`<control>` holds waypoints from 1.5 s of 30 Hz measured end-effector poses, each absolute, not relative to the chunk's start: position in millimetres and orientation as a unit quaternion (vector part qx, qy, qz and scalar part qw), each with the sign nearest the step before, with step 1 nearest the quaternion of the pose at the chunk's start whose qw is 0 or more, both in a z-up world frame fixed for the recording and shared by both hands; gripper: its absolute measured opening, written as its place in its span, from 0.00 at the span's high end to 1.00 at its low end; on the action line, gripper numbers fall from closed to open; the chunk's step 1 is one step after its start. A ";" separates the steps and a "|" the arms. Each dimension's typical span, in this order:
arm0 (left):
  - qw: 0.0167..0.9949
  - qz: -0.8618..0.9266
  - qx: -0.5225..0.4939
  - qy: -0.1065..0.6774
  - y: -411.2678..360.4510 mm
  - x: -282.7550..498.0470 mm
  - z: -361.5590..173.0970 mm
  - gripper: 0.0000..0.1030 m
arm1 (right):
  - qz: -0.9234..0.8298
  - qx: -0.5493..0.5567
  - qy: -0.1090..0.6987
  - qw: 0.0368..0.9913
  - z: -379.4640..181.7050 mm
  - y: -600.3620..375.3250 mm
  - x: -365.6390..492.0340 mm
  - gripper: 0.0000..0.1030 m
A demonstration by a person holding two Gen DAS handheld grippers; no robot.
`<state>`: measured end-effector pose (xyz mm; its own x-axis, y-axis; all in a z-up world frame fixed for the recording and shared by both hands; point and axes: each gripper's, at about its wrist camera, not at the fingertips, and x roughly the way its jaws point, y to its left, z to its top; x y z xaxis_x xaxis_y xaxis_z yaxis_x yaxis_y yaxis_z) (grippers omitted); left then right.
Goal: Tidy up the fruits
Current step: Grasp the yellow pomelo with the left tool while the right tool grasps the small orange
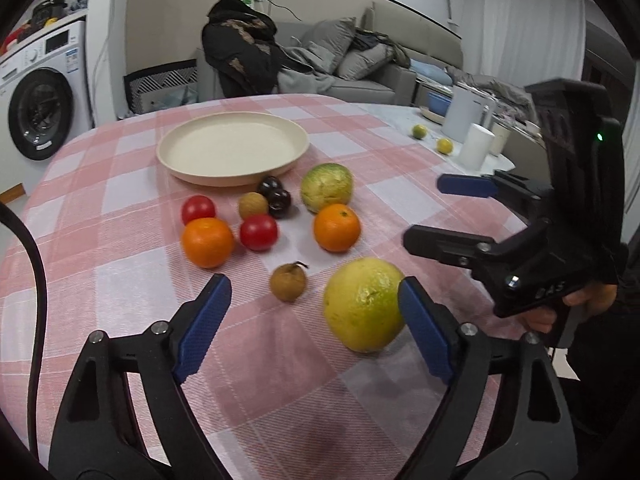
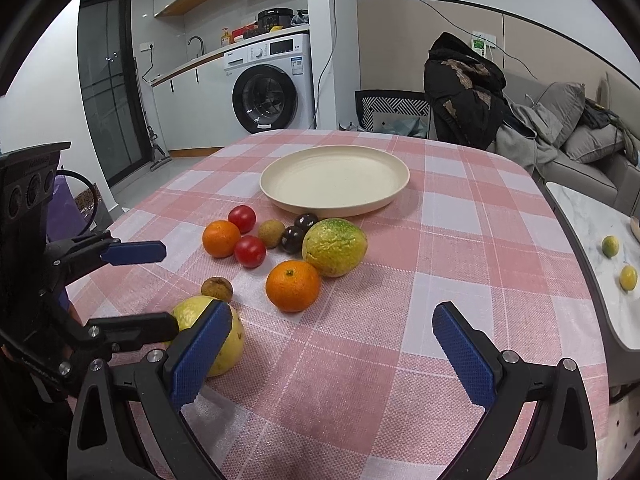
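A pink-and-white checked tablecloth (image 1: 120, 208) covers the table, with a washing machine (image 2: 272, 84) and a grey sofa (image 1: 360, 76) behind it. A cream plate (image 1: 234, 148) sits bare at the far side, and the fruit lies loose on the cloth in front of it. The left wrist view shows the left gripper (image 1: 316, 320) with its jaws spread: the right pad (image 1: 424, 332) sits just beside or against the near yellow-green fruit (image 1: 362, 304), I cannot tell which, while the left pad stands well clear of it. A small brown fruit (image 1: 288, 282) lies just ahead between the fingers. Beyond are 2 oranges (image 1: 208, 242), 2 red tomatoes (image 1: 258, 232), 2 dark cherries (image 1: 276, 196) and a second green-yellow fruit (image 1: 326, 188). Only this view shows the white cups (image 1: 476, 146) on the marble side table. The right wrist view shows the right gripper (image 2: 332, 344) with jaws wide apart over bare cloth, holding nothing, and the kitchen counter beyond.
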<state>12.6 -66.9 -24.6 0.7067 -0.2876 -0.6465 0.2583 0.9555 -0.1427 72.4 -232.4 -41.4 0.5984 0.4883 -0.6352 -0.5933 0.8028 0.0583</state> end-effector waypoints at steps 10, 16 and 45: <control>0.900 -0.183 -0.007 0.395 -86.9 26.6 -38.6 0.43 | 0.307 -0.072 0.340 0.886 -43.0 -234.6 75.5 0.00; 0.896 -0.188 -0.019 0.401 -83.3 31.1 -41.7 0.50 | 0.309 -0.076 0.353 0.880 -47.9 -231.4 78.3 0.03; 0.937 -0.098 -0.056 0.331 -8.5 31.4 -12.4 0.50 | 0.320 -0.097 0.418 0.845 -70.7 -175.1 105.2 0.49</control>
<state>31.4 -8.5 -12.4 0.7619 -0.2201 -0.6091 0.1460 0.9747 -0.1695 105.2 -175.1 -70.7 0.4457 0.4595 -0.7683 -0.6214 0.7766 0.1040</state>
